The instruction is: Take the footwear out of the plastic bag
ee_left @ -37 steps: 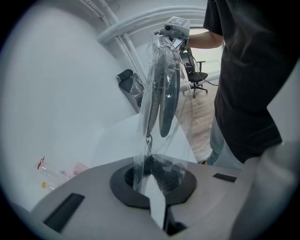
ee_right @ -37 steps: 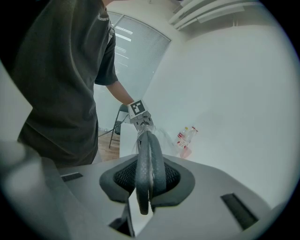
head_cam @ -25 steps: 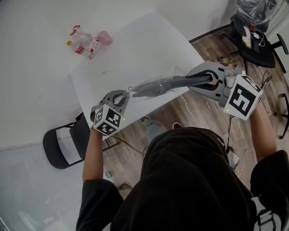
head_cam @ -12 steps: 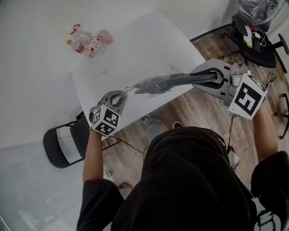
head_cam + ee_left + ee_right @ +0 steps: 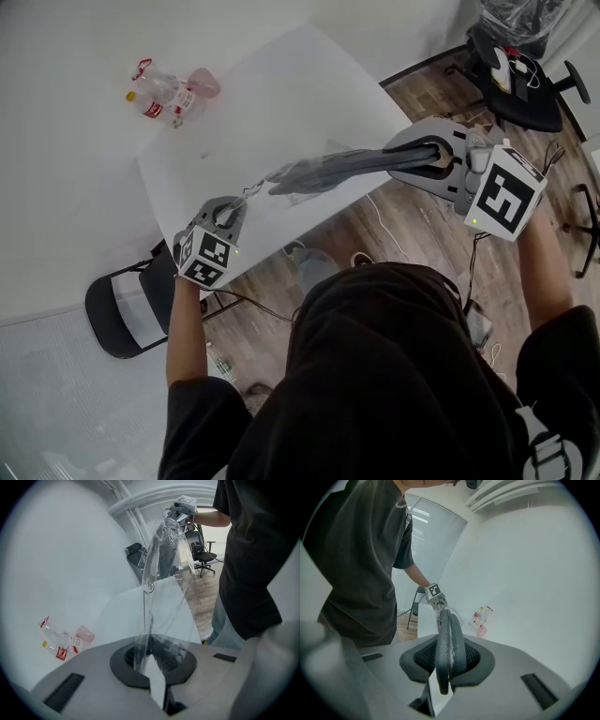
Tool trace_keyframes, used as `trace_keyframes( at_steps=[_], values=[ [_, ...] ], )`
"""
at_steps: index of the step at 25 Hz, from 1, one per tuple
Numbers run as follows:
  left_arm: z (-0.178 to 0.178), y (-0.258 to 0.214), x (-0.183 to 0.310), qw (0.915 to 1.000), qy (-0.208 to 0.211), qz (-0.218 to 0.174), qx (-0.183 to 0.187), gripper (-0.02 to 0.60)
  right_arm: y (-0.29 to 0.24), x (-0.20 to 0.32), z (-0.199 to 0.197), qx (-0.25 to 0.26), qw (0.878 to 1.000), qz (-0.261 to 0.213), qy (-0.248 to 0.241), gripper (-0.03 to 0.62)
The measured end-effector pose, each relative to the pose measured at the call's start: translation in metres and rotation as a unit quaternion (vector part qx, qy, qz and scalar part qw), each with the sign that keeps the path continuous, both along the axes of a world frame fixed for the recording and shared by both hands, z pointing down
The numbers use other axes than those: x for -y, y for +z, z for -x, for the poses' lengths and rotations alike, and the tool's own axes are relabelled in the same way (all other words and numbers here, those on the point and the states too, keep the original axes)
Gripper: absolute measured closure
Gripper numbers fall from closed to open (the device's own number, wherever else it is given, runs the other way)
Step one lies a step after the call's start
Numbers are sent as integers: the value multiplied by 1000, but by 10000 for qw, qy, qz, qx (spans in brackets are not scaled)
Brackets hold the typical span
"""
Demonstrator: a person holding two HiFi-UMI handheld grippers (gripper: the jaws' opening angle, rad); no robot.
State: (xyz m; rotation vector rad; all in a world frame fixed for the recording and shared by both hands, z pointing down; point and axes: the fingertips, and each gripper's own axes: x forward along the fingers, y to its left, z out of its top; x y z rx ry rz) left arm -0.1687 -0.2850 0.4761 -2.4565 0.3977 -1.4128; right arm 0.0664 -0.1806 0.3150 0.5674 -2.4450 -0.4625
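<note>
A pair of grey slippers [image 5: 361,161] hangs level above the white table [image 5: 281,84], heel end pinched in my right gripper [image 5: 427,155], which is shut on them. Their toe end still lies inside a clear plastic bag [image 5: 286,178]. My left gripper [image 5: 242,195] is shut on the bag's far end and holds it taut. In the left gripper view the plastic bag [image 5: 161,588] rises from the jaws toward the slippers [image 5: 165,555]. In the right gripper view the slippers [image 5: 450,644] run out toward the left gripper [image 5: 434,592].
Plastic bottles [image 5: 164,94] lie at the table's far left corner. A folding chair [image 5: 122,314] stands by the table's near left edge. An office chair [image 5: 520,80] with things on it stands on the wooden floor at the far right; cables trail near my feet.
My left gripper has drawn a little to the left with the bag's end, so the bag is stretched longer. The right gripper has kept its hold on the slippers and risen slightly.
</note>
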Motion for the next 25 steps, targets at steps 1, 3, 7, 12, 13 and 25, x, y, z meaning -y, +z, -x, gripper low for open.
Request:
trace_keyframes(
  at_steps=[1, 3, 7, 12, 13, 25],
  values=[
    [2, 0, 0, 10000, -37, 6, -13, 558, 0, -1, -1, 2, 10000, -5, 10, 516],
    [6, -1, 2, 9999, -116, 18, -50, 558, -2, -1, -1, 7, 10000, -16, 22, 517],
    [15, -1, 6, 9994, -309, 85, -122, 558, -5, -2, -3, 21, 10000, -41, 57, 516],
    [33, -3, 7, 9978, -590, 223, -222, 558, -10, -3, -11, 110, 9998, -81, 139, 517],
    [37, -2, 8, 9973, -656, 248, -236, 558, -11, -2, -13, 127, 9997, -78, 177, 517],
    [74, -12, 27, 9860, -1489, 393, -642, 558, -27, 9, -42, 541, 9963, -237, 628, 517]
  ],
)
